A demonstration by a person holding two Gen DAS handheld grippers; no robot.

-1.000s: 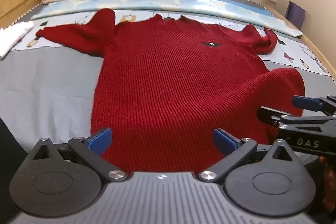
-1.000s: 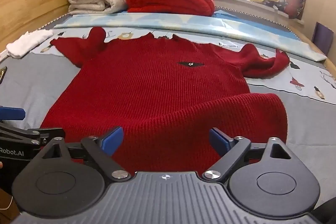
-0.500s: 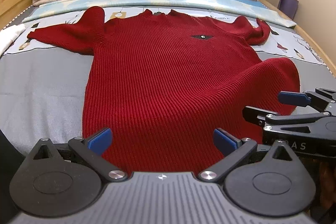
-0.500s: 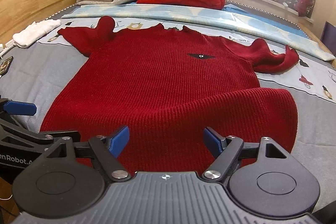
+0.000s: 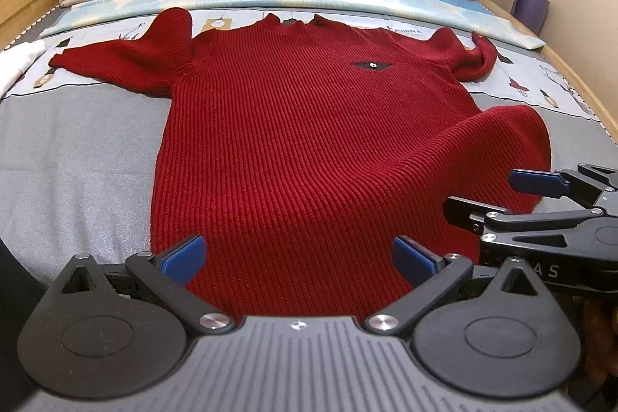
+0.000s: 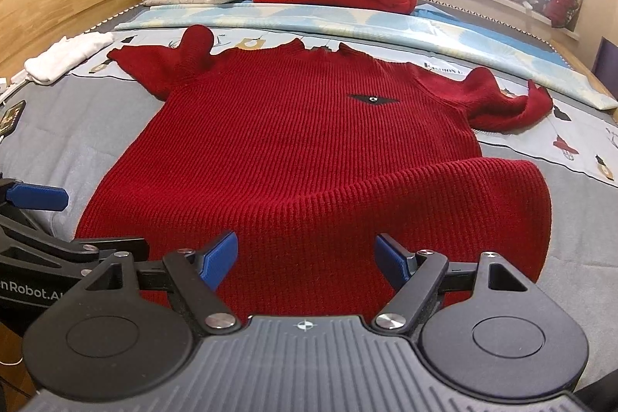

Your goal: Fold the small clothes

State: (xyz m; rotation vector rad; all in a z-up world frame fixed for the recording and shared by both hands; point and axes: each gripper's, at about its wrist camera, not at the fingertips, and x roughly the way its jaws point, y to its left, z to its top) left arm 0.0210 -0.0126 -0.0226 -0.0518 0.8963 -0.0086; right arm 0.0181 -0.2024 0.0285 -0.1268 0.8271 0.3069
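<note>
Left wrist view, both tongs [image 5: 297,257] agape, tilted down over red sweater [image 5: 309,141] hem

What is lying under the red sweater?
The red sweater lies on a grey bedsheet, its shoulders and sleeves over a printed pale-blue cloth. Whatever raises the bulge near its hem is covered.
</note>
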